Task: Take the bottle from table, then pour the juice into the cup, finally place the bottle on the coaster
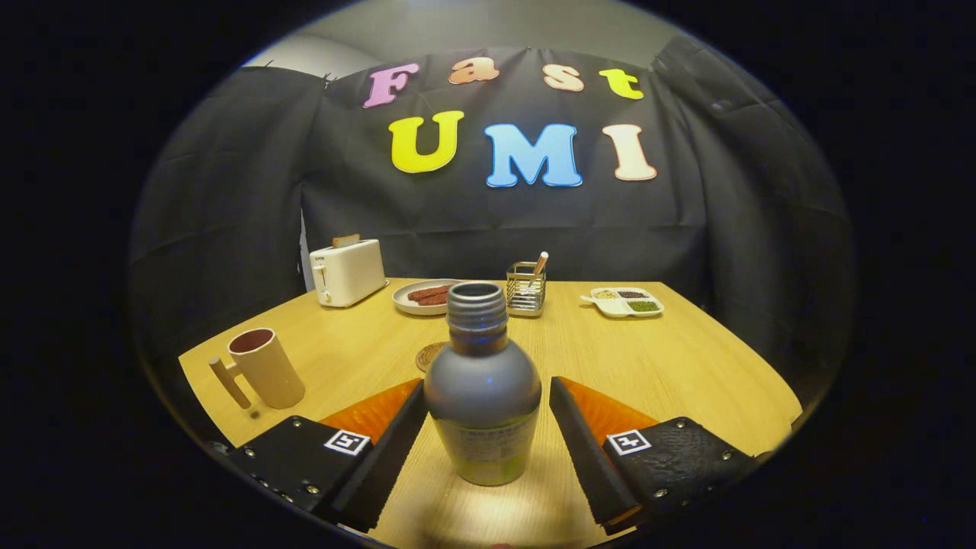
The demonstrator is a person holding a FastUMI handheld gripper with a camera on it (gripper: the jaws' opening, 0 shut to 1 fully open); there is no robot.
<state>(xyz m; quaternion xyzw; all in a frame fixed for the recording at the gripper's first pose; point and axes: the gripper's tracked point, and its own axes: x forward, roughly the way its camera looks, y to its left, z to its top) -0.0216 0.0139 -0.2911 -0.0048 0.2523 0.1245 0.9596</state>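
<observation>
Two gripper [486,423] fingers stand open around an uncapped grey bottle [483,396] upright on the wooden table [686,366].
Neither finger touches it; closing evenly on its belly, keeping it upright, should hold steadiest; the mug [267,368] waits left.

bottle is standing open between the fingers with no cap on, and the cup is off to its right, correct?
Not quite. The gripper view shows the cup to the left of the bottle, not the right. The rest holds: the bottle stands uncapped between the open fingers.
</observation>
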